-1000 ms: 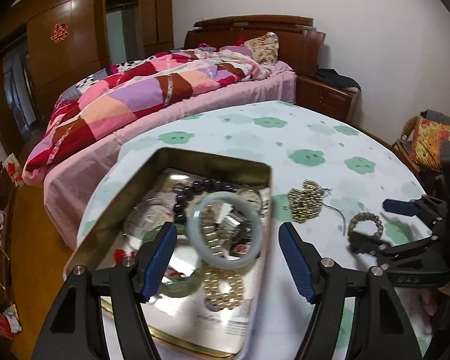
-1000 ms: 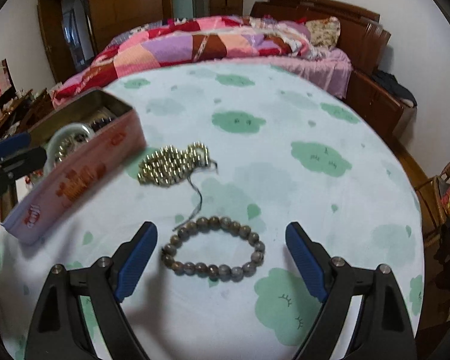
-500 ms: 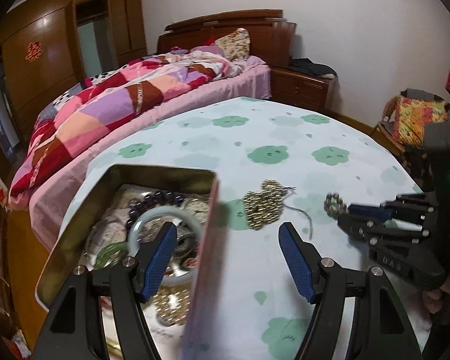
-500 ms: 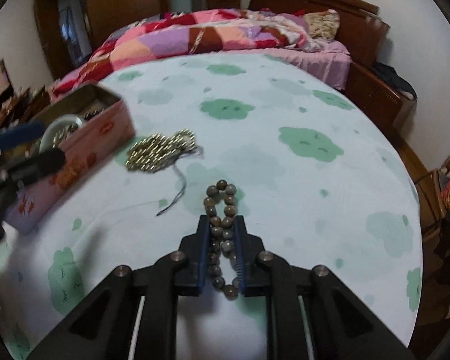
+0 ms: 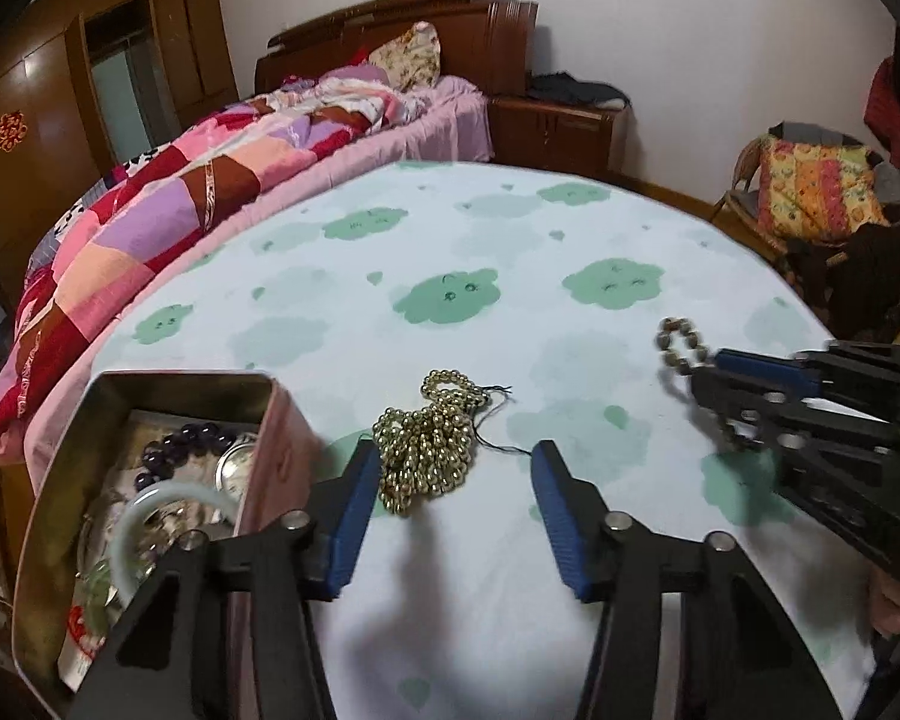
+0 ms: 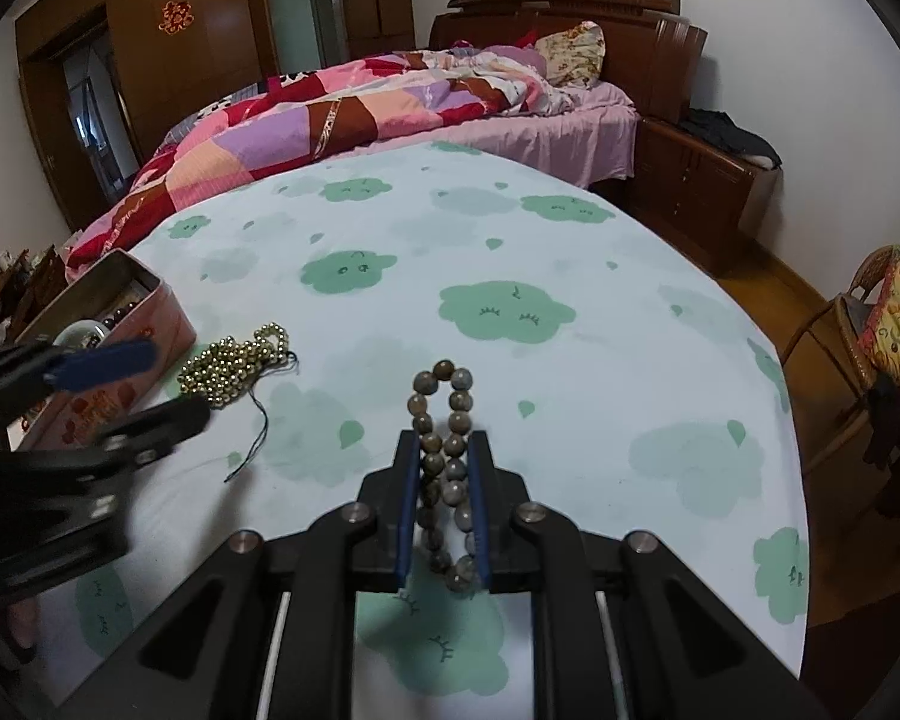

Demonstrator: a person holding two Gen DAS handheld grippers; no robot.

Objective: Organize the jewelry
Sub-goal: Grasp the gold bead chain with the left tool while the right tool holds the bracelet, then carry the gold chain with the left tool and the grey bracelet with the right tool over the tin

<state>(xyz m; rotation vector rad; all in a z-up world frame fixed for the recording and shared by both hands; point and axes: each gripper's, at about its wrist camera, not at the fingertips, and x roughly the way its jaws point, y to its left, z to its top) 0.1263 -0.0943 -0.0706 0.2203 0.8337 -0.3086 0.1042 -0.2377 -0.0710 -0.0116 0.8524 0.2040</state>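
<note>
The right gripper (image 6: 444,468) is clamped on a bracelet (image 6: 444,420) of round, mottled grey-brown beads, squeezed into a narrow loop that sticks out past the fingertips and trails back between the pads. From the left wrist view the same bracelet (image 5: 681,345) pokes from the right gripper (image 5: 714,372), which appears lifted off the bench (image 5: 510,252).

The left gripper (image 5: 450,480) stands wide open, with a heap of small gold beads (image 5: 429,444) lying on the bench between its fingertips, closer to the left one. A dark thread runs from the heap toward the right fingertip.

Just left of that gripper sits an open tin (image 5: 168,381), holding a pale jade bangle (image 5: 168,510), dark purple beads (image 5: 186,444) and a round silvery piece.
</note>
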